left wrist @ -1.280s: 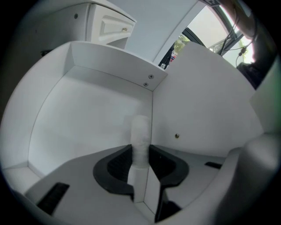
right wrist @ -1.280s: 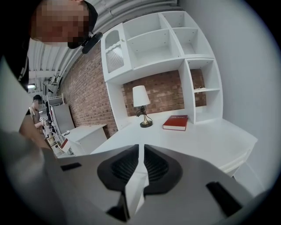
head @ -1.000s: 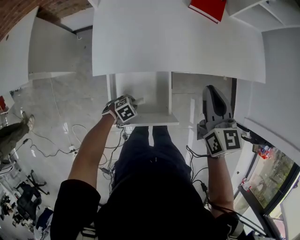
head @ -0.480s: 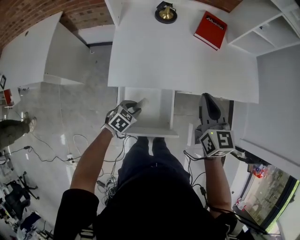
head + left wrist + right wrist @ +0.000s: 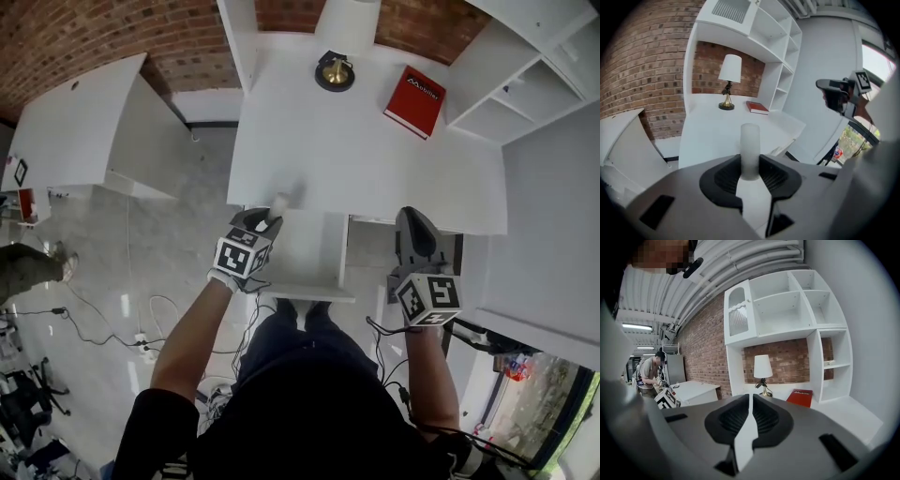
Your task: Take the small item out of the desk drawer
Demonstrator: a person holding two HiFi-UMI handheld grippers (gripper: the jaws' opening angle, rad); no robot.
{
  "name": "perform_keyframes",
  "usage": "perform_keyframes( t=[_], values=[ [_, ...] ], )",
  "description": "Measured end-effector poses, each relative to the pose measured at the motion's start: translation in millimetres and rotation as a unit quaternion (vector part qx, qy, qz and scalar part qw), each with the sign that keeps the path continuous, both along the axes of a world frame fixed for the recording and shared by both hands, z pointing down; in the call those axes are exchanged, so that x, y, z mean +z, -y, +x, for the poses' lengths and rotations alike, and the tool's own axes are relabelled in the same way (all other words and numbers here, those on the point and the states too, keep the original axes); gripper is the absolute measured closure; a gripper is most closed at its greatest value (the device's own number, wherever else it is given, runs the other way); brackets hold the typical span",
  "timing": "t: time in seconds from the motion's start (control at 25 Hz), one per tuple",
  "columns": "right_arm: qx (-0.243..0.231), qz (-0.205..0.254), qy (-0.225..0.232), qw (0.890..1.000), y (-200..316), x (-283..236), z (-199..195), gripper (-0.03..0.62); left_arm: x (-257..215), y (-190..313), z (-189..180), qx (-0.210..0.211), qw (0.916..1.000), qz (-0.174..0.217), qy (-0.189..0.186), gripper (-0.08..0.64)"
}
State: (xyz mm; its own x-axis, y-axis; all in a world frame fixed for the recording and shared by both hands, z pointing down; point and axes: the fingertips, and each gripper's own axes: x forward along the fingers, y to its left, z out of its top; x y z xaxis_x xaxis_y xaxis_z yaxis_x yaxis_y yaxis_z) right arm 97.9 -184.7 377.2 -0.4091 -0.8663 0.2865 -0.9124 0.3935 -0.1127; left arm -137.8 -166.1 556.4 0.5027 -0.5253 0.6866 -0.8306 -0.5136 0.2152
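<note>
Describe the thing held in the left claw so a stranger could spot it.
Start at the white desk, then find its open drawer. Over the drawer's left edge, the left claw grips a small tube, the only plain frosted-white cylinder around.

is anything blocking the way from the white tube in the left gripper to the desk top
Nothing visible: the left gripper holds the white tube at the desk top's bare front edge; lamp and red book sit far back.

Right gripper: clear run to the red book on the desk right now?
Probably yes. The right gripper is empty, and only bare desktop lies between it and the red book.
</note>
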Motion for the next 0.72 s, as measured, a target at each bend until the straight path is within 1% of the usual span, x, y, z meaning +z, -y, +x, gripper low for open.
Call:
perform_keyframes(
  t=[0.12, 0.32, 0.48, 0.72],
  values=[
    [0.005, 0.005, 0.007, 1.0, -0.2, -7.2, 4.0, 0.571, -11.2, 31.2, -6.3, -0.025, 0.9996, 0.008, 0.0, 0.44],
    [0.012, 0.009, 0.008, 1.0, -0.8, -12.5, 14.3, 0.572, -13.2, 72.8, -2.9, -0.033, 0.9992, 0.015, 0.017, 0.44],
    [0.021, 0.005, 0.008, 1.0, -0.5, -12.3, 23.2, 0.572, -1.4, 98.2, -0.3, -0.035, 0.9989, 0.0, 0.031, 0.44],
    [0.043, 0.008, 0.013, 0.999, 1.4, -14.5, 30.5, 0.578, 28.4, 122.8, -8.1, -0.038, 0.997, -0.039, 0.056, 0.44]
  ],
)
